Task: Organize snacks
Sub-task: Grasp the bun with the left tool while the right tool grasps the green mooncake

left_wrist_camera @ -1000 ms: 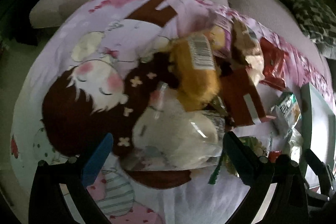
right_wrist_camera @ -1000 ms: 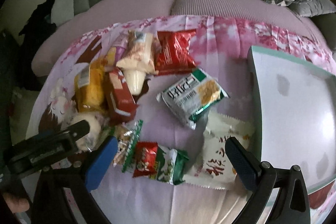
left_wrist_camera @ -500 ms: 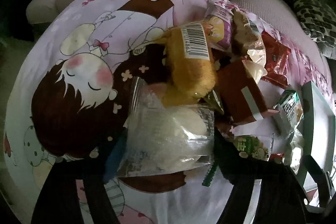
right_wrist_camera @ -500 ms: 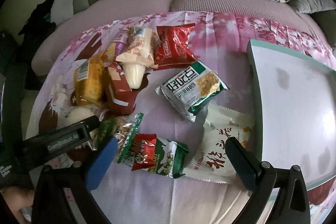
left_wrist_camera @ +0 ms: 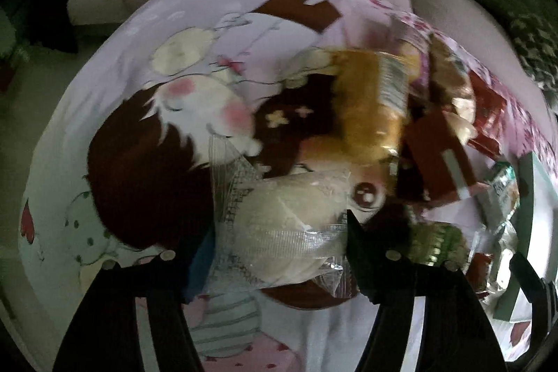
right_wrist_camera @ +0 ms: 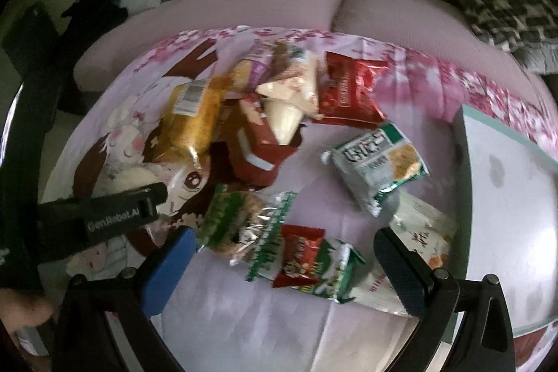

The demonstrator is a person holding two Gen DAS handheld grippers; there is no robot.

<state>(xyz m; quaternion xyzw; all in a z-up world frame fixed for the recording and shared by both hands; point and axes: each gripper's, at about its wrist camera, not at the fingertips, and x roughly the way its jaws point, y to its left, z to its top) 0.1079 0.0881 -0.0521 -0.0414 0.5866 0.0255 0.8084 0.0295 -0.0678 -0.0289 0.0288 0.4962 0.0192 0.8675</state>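
My left gripper (left_wrist_camera: 279, 243) is shut on a clear pack with a pale round bun (left_wrist_camera: 282, 225) and holds it just above the cartoon-print cloth (left_wrist_camera: 139, 135). The bun pack also shows in the right wrist view (right_wrist_camera: 129, 178), behind the left gripper's black finger. My right gripper (right_wrist_camera: 284, 257) is open and empty over a red-and-green snack pack (right_wrist_camera: 307, 262) and a green-edged clear pack (right_wrist_camera: 244, 225). A yellow cake pack (right_wrist_camera: 191, 117), a red box (right_wrist_camera: 256, 142), a white cone pack (right_wrist_camera: 289, 96), a red bag (right_wrist_camera: 348, 93) and a grey-green cracker pack (right_wrist_camera: 380, 166) lie beyond.
A white tray with a teal rim (right_wrist_camera: 464, 162) lies at the right on the cloth. A white snack bag (right_wrist_camera: 422, 232) rests against its near left edge. A pink-grey sofa (right_wrist_camera: 244, 6) and a patterned cushion (right_wrist_camera: 505, 9) lie behind.
My left gripper closed on the bun pack and lifted it slightly off the cloth. My right gripper stayed open and moved a little forward over the near snack packs.
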